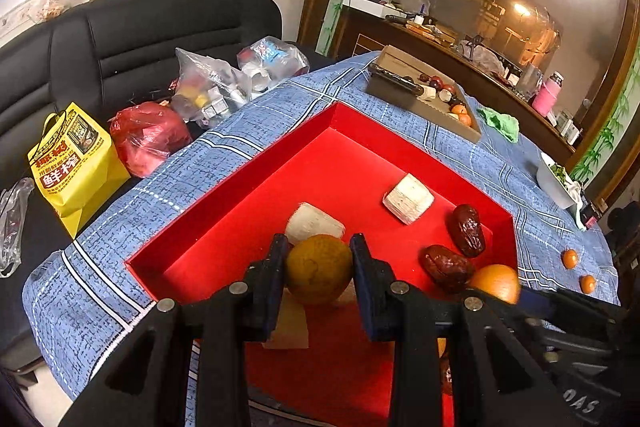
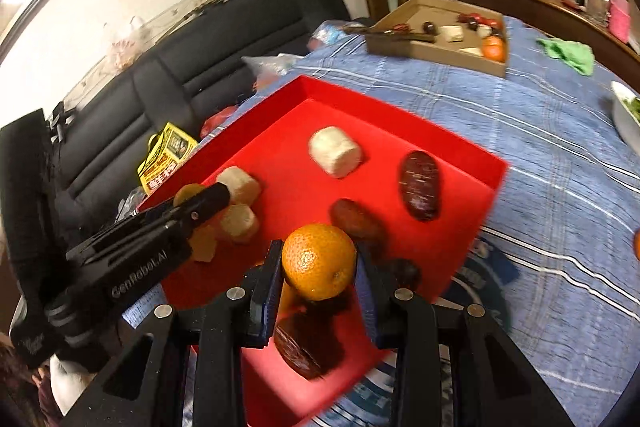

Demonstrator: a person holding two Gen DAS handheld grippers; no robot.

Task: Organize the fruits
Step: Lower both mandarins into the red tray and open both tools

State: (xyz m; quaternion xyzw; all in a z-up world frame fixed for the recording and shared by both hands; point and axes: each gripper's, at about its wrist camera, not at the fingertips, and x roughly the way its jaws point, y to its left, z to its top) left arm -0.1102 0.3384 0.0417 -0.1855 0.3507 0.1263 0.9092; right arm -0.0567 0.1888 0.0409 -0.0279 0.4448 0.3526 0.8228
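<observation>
Clenched on an orange [image 2: 319, 261] in right gripper [image 2: 319, 267], directly above red tray [image 2: 440, 143], seemingly clear of its dates [image 2: 420, 185].

Both cameras are riding just behind their own tool, looking forward and steeply down along its fingers. The left tool [image 1: 319, 269] view is sitting close over the red tray [image 1: 224, 215] on the bench [image 1: 192, 171]. The right tool [image 2: 319, 263] view is facing the same tray [image 2: 476, 183] and is catching the left tool [image 2: 200, 207] beside it.

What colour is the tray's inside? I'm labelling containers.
Bright red tray, clearest in the left wrist view.
</observation>
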